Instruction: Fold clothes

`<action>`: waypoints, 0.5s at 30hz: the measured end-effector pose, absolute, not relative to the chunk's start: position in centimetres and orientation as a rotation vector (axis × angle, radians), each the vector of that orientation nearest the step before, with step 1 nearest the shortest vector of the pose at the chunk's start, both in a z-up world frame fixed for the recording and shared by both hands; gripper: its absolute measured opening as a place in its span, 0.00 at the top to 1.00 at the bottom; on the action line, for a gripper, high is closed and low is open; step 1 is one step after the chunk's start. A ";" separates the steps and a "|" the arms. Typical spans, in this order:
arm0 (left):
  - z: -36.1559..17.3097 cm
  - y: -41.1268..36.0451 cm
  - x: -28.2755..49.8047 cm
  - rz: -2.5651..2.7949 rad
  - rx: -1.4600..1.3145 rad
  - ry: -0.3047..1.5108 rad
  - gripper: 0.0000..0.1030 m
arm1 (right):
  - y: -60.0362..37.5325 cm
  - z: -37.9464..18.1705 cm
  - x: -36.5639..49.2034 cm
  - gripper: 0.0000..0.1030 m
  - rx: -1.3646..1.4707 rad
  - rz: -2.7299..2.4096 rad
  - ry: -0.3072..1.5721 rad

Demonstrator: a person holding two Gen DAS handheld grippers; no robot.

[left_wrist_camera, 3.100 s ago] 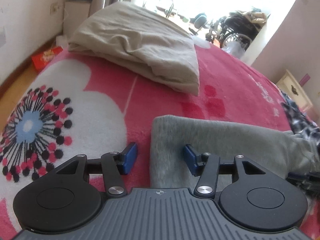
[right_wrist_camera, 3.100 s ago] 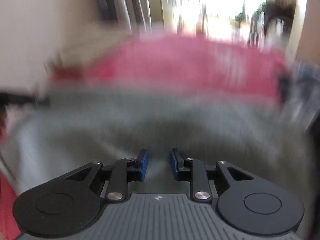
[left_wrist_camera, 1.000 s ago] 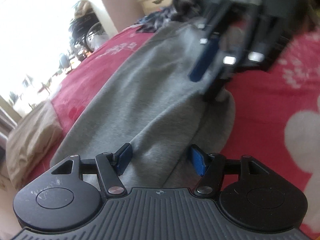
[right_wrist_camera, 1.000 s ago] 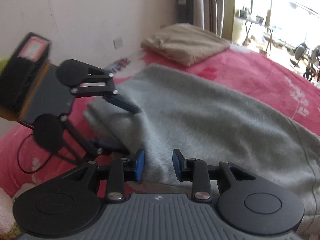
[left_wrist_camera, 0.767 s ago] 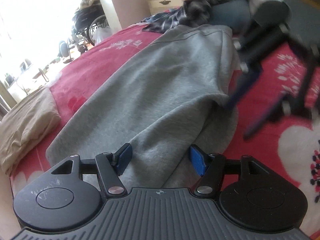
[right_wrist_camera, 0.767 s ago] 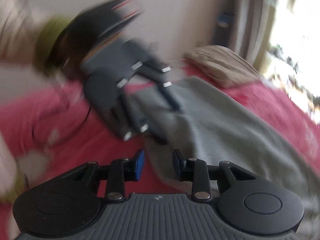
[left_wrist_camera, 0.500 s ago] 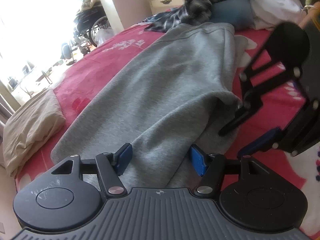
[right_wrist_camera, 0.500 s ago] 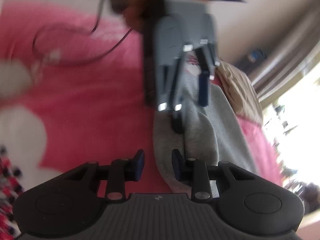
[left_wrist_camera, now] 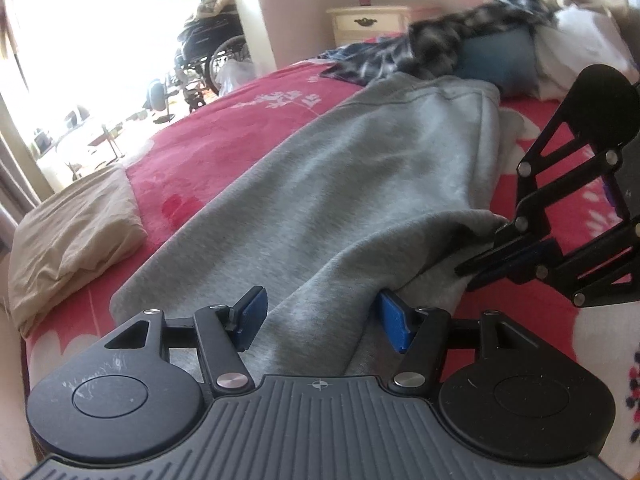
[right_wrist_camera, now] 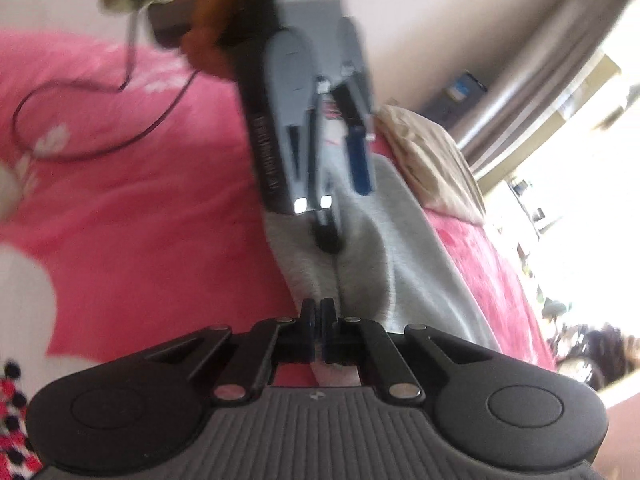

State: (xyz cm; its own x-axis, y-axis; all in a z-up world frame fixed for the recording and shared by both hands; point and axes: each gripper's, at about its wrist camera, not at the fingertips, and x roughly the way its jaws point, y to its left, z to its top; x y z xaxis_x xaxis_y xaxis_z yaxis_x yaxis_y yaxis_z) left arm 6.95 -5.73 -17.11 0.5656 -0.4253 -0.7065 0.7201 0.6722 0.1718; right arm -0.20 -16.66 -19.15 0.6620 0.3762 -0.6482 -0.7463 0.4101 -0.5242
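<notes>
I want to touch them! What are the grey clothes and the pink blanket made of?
The grey garment looks like soft knit sweatshirt fleece: matte, faintly fuzzy, with a stitched hem band at the far end. The pink blanket looks like plush fleece, probably synthetic: a fluffy pile with printed white shapes. The exact fibres cannot be told from here.

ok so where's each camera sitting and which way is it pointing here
Left wrist: rides on the left hand-held gripper, looking along the grey sweatshirt toward the window; its open blue pads straddle a fold, and the right hand-held gripper shows at right.
Right wrist: rides on the right hand-held gripper, looking back across the pink blanket; its jaws have just closed at the sweatshirt's edge.
Shared: sweatshirt, blanket, beige pillow.
</notes>
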 end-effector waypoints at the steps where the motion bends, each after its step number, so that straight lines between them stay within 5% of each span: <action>1: -17.1 -5.7 7.1 -0.698 0.467 0.686 0.40 | -16.8 -18.8 0.3 0.97 -0.859 0.726 0.484; 10: -18.0 -6.6 6.1 -0.709 0.544 0.670 0.40 | -17.3 -17.3 1.9 0.97 -0.695 0.789 0.596; 15: -17.8 -6.8 6.0 -0.706 0.532 0.647 0.60 | -17.1 -17.6 2.3 0.97 -0.702 0.799 0.612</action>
